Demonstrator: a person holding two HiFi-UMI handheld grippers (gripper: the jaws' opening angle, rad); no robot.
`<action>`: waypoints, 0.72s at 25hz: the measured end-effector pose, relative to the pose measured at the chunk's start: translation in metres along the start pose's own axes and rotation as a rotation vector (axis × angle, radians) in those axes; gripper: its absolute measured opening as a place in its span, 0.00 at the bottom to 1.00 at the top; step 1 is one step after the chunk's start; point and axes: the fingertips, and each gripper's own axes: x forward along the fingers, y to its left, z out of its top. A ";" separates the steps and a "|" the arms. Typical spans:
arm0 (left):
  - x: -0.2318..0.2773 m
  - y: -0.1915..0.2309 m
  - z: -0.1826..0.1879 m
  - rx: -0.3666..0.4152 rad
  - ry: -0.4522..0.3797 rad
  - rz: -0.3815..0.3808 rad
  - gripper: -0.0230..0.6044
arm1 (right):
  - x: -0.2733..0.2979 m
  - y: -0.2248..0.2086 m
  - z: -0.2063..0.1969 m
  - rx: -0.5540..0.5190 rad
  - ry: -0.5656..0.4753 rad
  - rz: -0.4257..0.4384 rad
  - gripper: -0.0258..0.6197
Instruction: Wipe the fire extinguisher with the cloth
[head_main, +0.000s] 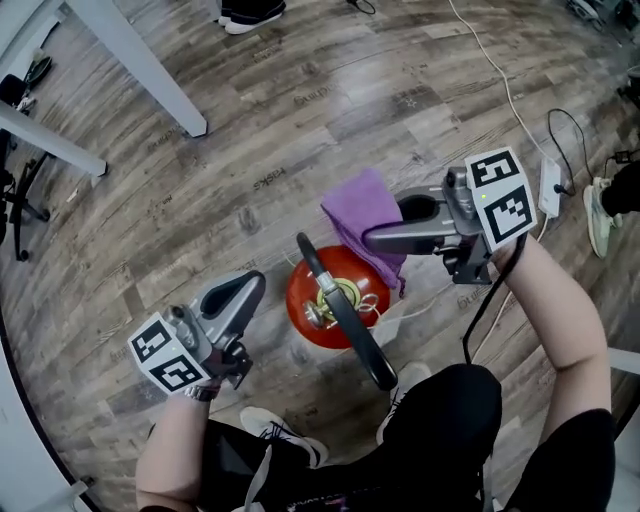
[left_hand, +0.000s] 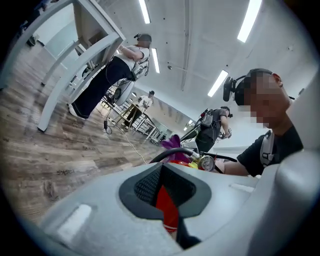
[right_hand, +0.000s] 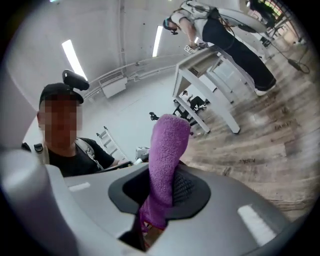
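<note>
Item 1. Red metal fire extinguisher (head_main: 372, 283): stands upright on the grey wood-plank floor (head_main: 200, 200), just ahead of the person's shoes and between the two grippers. Its black hose (head_main: 345, 310) arcs across the top, and a small round pressure gauge (left_hand: 206, 162) sits at the valve.

Item 2. Purple terry cloth (head_main: 365, 215): pinched in the right gripper (head_main: 372, 238), whose jaws are closed on it. One end stands up past the jaws and the rest hangs below. In the head view it overlaps the extinguisher's upper right edge (whether it touches cannot be told).

Item 3. Left gripper (head_main: 255, 285): jaws closed together with nothing held. It sits to the left of the extinguisher and apart from it. In the left gripper view the red body shows through the notch between the pads.

Item 4. Surroundings: white desk legs (head_main: 140, 60) at upper left, and a white cable (head_main: 490, 60) trailing across the floor at upper right. Other people stand in the background of both gripper views.
</note>
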 end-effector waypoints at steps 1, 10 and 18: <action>0.004 -0.001 0.002 -0.010 -0.008 -0.010 0.03 | -0.003 0.012 0.004 -0.023 -0.009 -0.004 0.16; 0.013 0.000 0.003 -0.022 -0.010 -0.010 0.03 | -0.015 0.028 -0.024 -0.035 -0.130 -0.139 0.16; 0.004 0.003 0.000 -0.012 0.002 0.033 0.03 | -0.019 -0.035 -0.120 0.176 -0.241 -0.177 0.15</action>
